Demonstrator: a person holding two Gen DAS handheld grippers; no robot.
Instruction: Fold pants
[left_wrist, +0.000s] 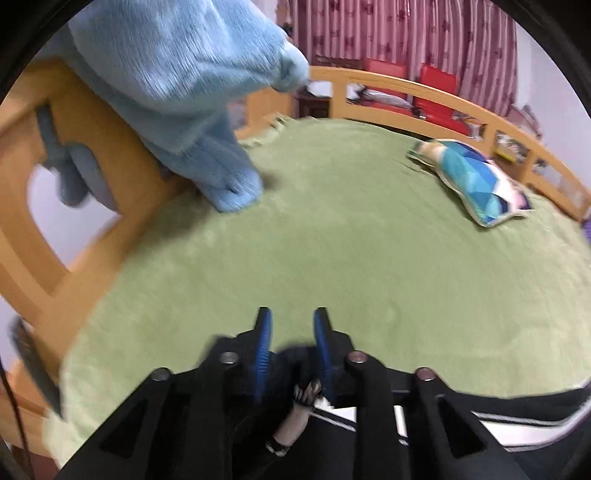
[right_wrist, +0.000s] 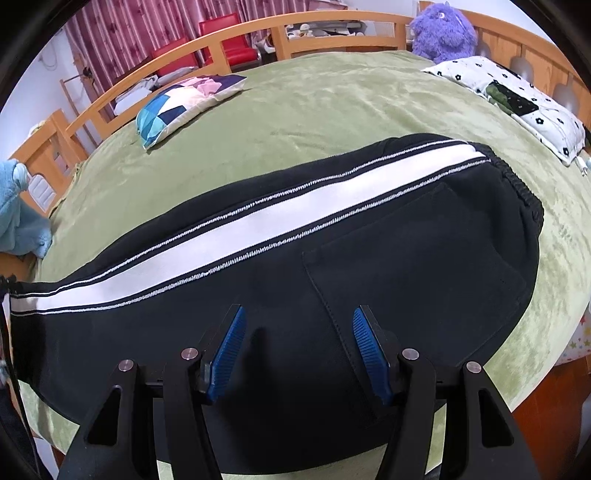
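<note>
Right wrist view: our right gripper (right_wrist: 297, 345) hangs with its blue ribbed pads spread wide and nothing between them, low over the black track pants with the white side stripe (right_wrist: 280, 280). The pants lie flat on the green plush bedspread (right_wrist: 332, 107), already doubled leg on leg as far as we can judge. Long axis runs left-right across this view: elastic waistband (right_wrist: 517, 177) at far right, legs running off to the left edge, the back patch pocket (right_wrist: 413, 266) straight ahead of the pads. So we're over the seat end, near edge of the fabric below us. Left wrist view is blurred: our left gripper (left_wrist: 291, 334) has its pads narrowed but a gap shows, with black cloth and a striped drawcord bunched down at their roots. We can't tell if it's actually clamping. Stripe shows at that view's lower right, so most of the garment lies to the left gripper's right. Our judgement: left holds or sits at the hem end, right is nearer the waist, and the next fold brings one end lengthwise onto the other. Patchwork blue cushion (right_wrist: 184, 103) and pale blue fleece garment (left_wrist: 192, 92) sit well apart.
</note>
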